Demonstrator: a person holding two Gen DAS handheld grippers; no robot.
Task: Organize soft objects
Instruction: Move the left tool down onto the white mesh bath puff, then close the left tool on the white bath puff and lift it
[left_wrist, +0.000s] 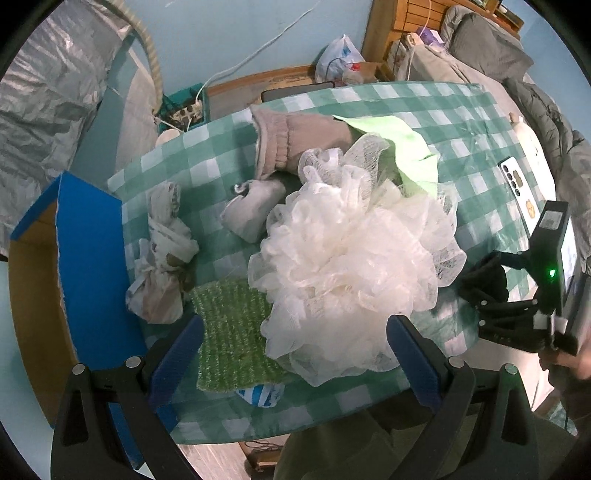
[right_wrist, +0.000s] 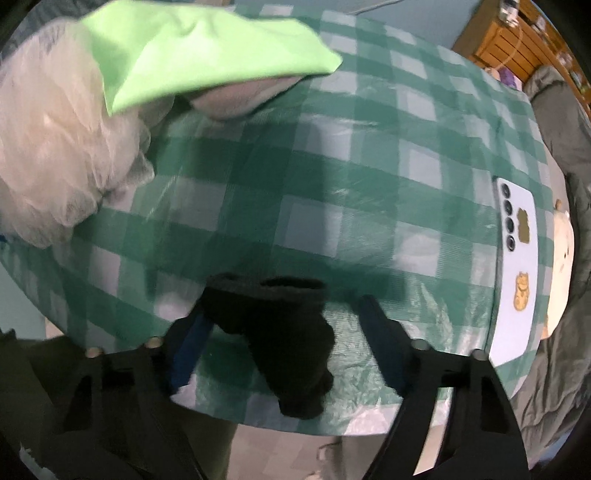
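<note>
The right gripper (right_wrist: 284, 343) stands over a black sock (right_wrist: 280, 332) at the near edge of the checked tablecloth (right_wrist: 369, 177). Its fingers are apart, and the sock lies between them: the left finger seems to touch the cloth, the right finger is clear of it, so I judge the grasp not yet made. The long axis of the sock runs from the fingers toward the table edge, roughly along the fingers and not across them. This gripper is much nearer to the sock than the other one.

The left gripper (left_wrist: 295, 350) has wide fingers and holds nothing. Between and just beyond them lie one green knitted cloth (left_wrist: 229, 332) and one big white mesh sponge (left_wrist: 351, 266) (the sponge covers part of the cloth). One blue-and-white striped thing (left_wrist: 260, 393) shows from under the cloth.

Farther: one white knotted rag (left_wrist: 162, 258), one small grey sock (left_wrist: 251, 210), one beige garment (left_wrist: 295, 140), one light green cloth (left_wrist: 399, 144). At the left side stands one blue box (left_wrist: 92, 258); at the right side lies one phone (right_wrist: 517, 273).
</note>
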